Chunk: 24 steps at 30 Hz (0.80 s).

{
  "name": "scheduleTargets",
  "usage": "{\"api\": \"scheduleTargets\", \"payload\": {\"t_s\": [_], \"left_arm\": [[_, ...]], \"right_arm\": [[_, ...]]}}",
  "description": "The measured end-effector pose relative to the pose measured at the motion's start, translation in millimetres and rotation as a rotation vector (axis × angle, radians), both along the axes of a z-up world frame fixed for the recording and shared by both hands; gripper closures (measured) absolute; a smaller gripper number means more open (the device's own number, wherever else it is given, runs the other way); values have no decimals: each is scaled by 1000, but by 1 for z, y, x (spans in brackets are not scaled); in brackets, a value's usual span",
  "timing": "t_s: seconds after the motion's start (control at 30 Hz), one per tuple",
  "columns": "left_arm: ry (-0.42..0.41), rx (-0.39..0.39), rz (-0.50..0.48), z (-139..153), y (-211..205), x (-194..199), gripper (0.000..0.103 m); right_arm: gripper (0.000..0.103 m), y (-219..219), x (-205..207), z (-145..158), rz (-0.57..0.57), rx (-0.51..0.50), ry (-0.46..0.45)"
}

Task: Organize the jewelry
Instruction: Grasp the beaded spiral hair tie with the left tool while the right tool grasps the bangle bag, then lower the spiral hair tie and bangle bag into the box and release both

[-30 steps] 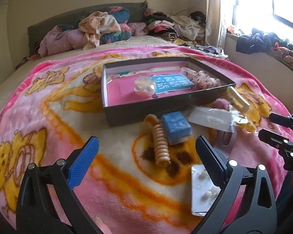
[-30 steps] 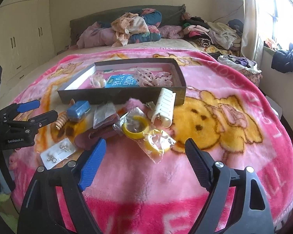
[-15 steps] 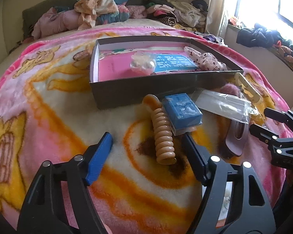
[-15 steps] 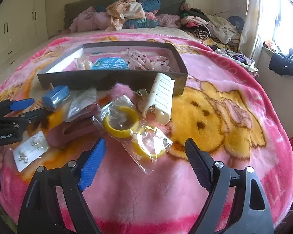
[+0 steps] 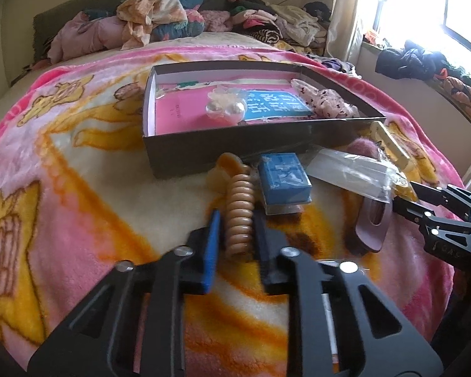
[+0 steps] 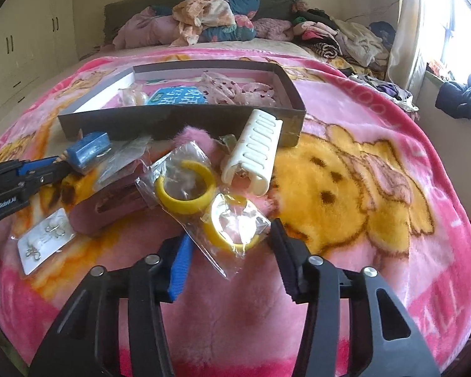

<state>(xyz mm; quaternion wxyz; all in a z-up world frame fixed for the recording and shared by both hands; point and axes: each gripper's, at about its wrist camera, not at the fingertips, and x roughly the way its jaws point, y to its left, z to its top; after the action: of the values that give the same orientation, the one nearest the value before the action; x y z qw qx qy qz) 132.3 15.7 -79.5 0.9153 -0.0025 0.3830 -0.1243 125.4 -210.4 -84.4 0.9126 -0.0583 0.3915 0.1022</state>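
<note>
The left gripper point(image 5: 238, 235) was down on the blanket point(image 5: 78, 194), its fingers point(image 5: 212, 235) narrowed around the near end of the ribbed tan clip point(image 5: 239, 212), though contact could not be told. Just beside the clip sat the blue box point(image 5: 282, 177), both in front of the dark tray point(image 5: 235, 154). The right gripper point(image 6: 230, 262) hovered with fingers point(image 6: 180, 264) wide apart, straddling the bagged yellow bangle point(image 6: 232, 224). A white clip point(image 6: 254, 152) leaned against the tray's wall, and an earring card point(image 6: 44, 240) lay near the left gripper.
</note>
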Motion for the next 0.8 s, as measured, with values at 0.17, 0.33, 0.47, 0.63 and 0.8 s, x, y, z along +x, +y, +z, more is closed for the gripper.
{"api": "scheduleTargets", "payload": {"t_s": [0.17,0.33,0.47,0.63,0.8], "left_arm": [[-1,-9,3,2,1,-4,92],[-17,-23,13,12,7,-11,92],[-37,-34,20,21,11,-15,92],[-64,-50,38,33,16,-15,92],[-86,-68,45,43,18,-11,92]], "right_arm": [[60,0,-9,7,26,56,8],[60,-4,-23,16,31,116,8],[60,-2,-31,22,36,146,9],[60,4,-36,30,52,159,1],[60,8,-34,38,57,170,-12]]}}
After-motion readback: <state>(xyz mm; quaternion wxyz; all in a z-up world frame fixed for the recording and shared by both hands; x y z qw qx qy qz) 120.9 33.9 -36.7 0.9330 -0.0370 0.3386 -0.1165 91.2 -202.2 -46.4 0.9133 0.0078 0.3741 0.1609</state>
